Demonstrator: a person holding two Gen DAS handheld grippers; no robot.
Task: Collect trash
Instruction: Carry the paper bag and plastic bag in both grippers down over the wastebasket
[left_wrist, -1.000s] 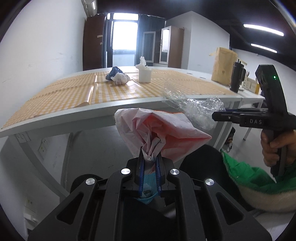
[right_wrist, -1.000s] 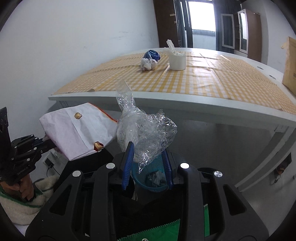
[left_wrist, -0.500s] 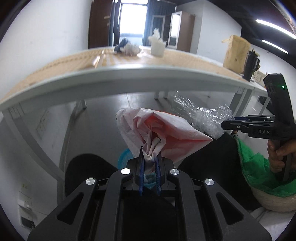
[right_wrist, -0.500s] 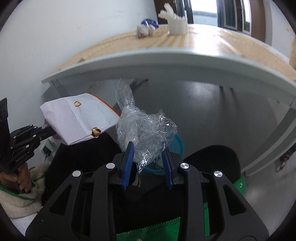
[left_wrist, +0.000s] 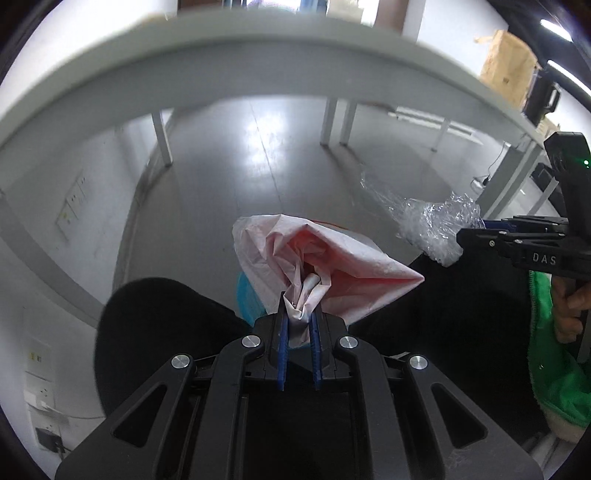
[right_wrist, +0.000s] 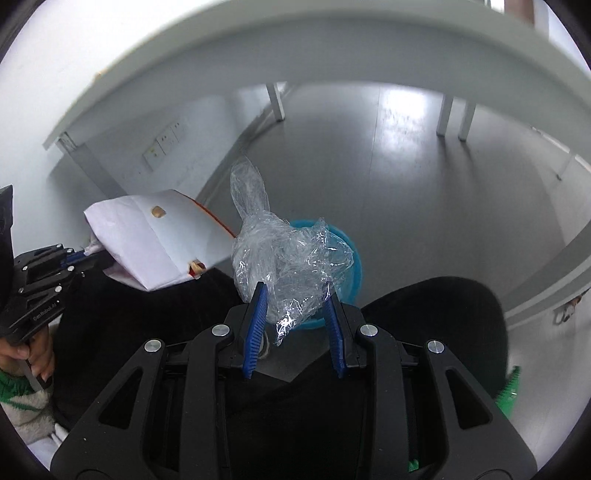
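My left gripper (left_wrist: 298, 312) is shut on the twisted end of a crumpled white and pink paper bag (left_wrist: 317, 266), which fans out ahead of the blue pads. In the right wrist view the same paper bag (right_wrist: 159, 236) hangs at the left from that left gripper (right_wrist: 79, 254). My right gripper (right_wrist: 293, 295) is shut on a wad of clear plastic wrap (right_wrist: 288, 254); the left wrist view has that plastic wrap (left_wrist: 432, 225) at the right. A blue bin (right_wrist: 349, 258) stands on the floor below both loads, mostly hidden by them; its rim (left_wrist: 245, 299) peeks out beside the paper bag.
The white table edge (left_wrist: 258, 48) arcs overhead, with its legs (left_wrist: 162, 136) on the grey floor (right_wrist: 424, 192). A person's dark trouser knees (left_wrist: 155, 332) flank the bin. A hand in a green sleeve (left_wrist: 550, 354) holds the right gripper. Wall sockets (right_wrist: 162, 147) sit at the left.
Both grippers have dropped from tabletop height to below the table edge and tipped downward. The tabletop items have left the view, and the blue bin now shows beneath the held trash.
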